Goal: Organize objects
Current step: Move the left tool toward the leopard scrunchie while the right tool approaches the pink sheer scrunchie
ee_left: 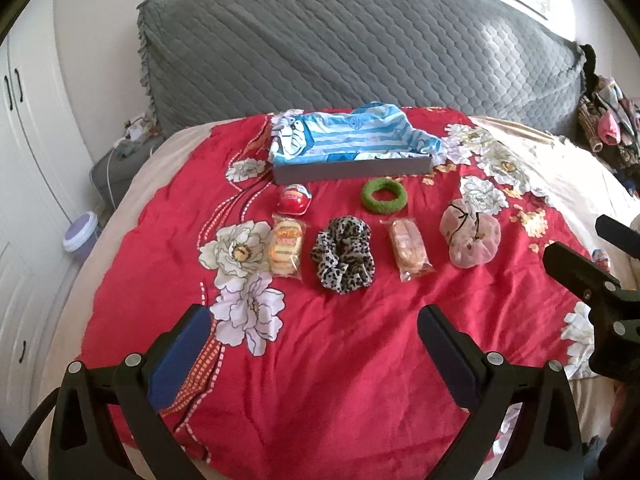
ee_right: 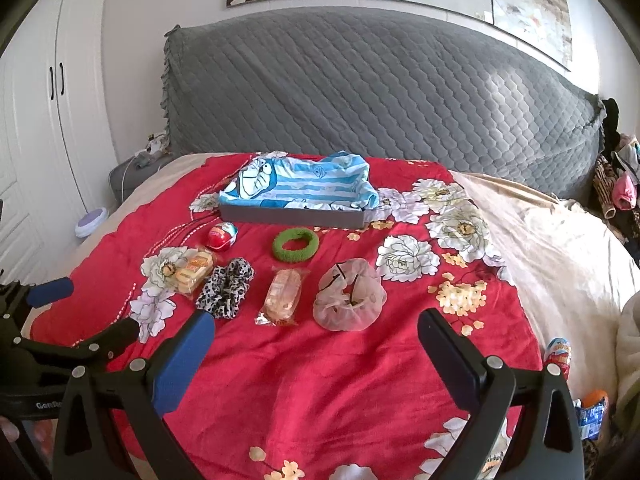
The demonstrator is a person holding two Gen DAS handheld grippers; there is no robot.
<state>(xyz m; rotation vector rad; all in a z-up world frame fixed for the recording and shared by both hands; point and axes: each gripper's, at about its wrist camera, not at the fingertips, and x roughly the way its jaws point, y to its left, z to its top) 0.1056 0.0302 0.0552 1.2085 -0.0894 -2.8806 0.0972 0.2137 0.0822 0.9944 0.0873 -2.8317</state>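
On the red floral blanket (ee_left: 340,340) lie a leopard scrunchie (ee_left: 343,255) (ee_right: 226,287), a green scrunchie (ee_left: 381,196) (ee_right: 295,244), a pink sheer scrunchie (ee_left: 470,236) (ee_right: 349,300), two wrapped snacks (ee_left: 285,251) (ee_left: 410,249), and a red egg-shaped treat (ee_left: 294,199) (ee_right: 222,235). Behind them stands a grey box (ee_left: 352,169) (ee_right: 292,214) lined with blue striped cartoon cloth. My left gripper (ee_left: 314,344) hovers open before the row, holding nothing. My right gripper (ee_right: 316,344) is open too, near the pink scrunchie.
A grey quilted headboard (ee_left: 360,48) rises behind the bed. White wardrobe doors (ee_right: 48,120) stand at left, with a lilac-lidded tub (ee_left: 82,236) on the floor. Clothes (ee_left: 608,124) pile at the right. More snack packets (ee_right: 558,354) lie on the cream sheet at right.
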